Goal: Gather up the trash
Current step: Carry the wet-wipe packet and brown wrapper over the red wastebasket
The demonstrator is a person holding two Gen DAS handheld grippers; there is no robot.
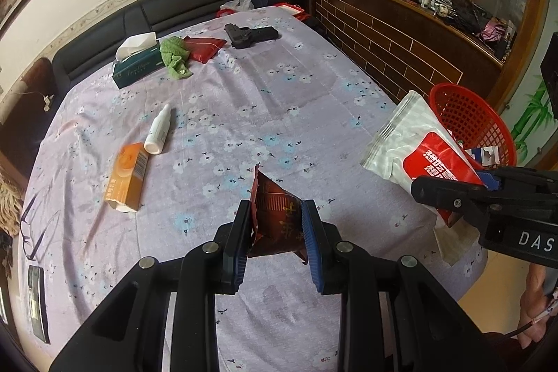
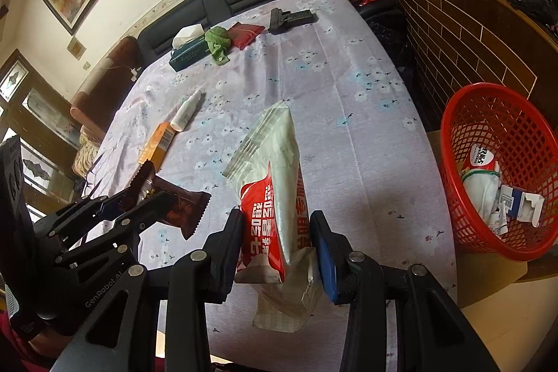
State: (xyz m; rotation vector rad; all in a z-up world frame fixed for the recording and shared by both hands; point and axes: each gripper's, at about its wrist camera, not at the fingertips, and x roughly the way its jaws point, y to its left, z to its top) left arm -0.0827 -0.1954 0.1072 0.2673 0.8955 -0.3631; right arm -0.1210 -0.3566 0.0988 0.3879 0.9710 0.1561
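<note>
Right gripper clamps white-red wrapper, lengthwise pointing away.

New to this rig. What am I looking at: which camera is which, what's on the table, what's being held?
There is no robot here: a person holds a two-finger gripper in each hand, and each gripper carries a fisheye camera that looks along its fingers. One picture is from the left gripper, the other from the right gripper; each also sees the other gripper at its edge.

The left gripper is shut on a dark red wrapper. The right gripper is shut on a white and red bag.

On the flowered cloth lie an orange box, a white bottle, a tissue box, a green rag, a red pouch, a black gun-shaped thing and glasses. Beside the table stands a red basket that already holds some trash.
</note>
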